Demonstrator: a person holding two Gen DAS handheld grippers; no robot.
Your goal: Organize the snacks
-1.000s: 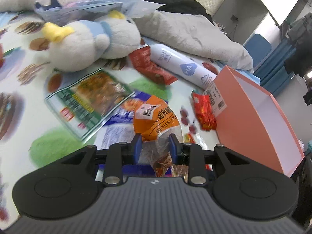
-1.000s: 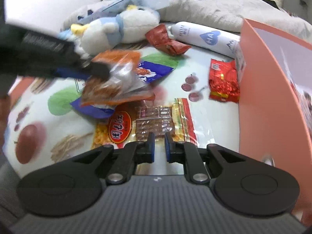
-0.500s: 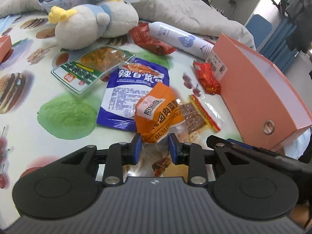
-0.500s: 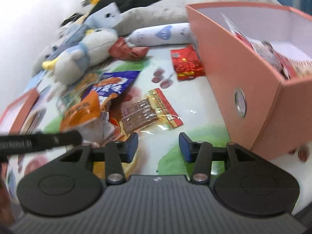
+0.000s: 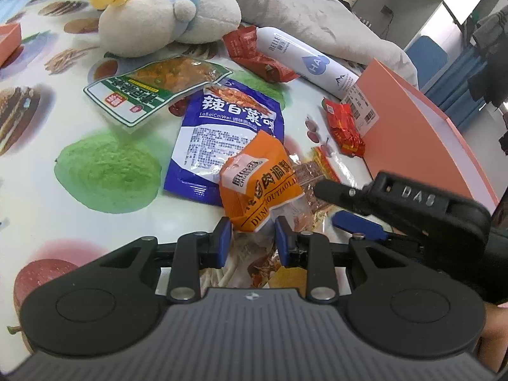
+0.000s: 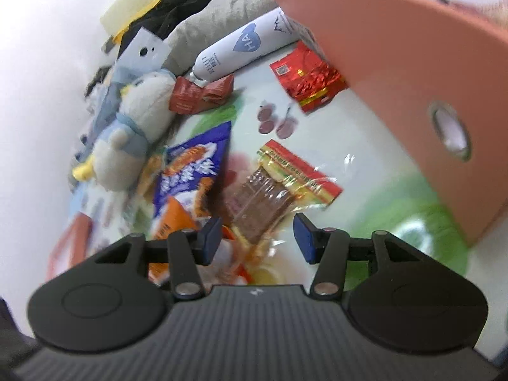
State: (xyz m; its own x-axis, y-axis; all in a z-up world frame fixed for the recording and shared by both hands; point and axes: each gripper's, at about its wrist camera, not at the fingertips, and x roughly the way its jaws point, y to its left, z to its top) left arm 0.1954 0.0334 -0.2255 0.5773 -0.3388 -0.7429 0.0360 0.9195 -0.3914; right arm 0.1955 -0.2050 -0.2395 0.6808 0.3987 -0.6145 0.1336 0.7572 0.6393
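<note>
Printed tablecloth (image 5: 104, 171) lies bare at left of frame | salmon box (image 5: 422, 133) walls right edge, contents unseen | left gripper (image 5: 250, 238) clenches orange snack packet (image 5: 260, 184) at centre | right gripper (image 6: 257, 238), jaws just opening, stands released over clear-wrapped brown snack (image 6: 270, 197).

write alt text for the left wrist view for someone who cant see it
The left gripper is shut on an orange snack packet above a food-print tablecloth strewn with snacks, including a blue packet. The right gripper reaches in from the right, in front of an orange box; a plush toy lies behind.
</note>
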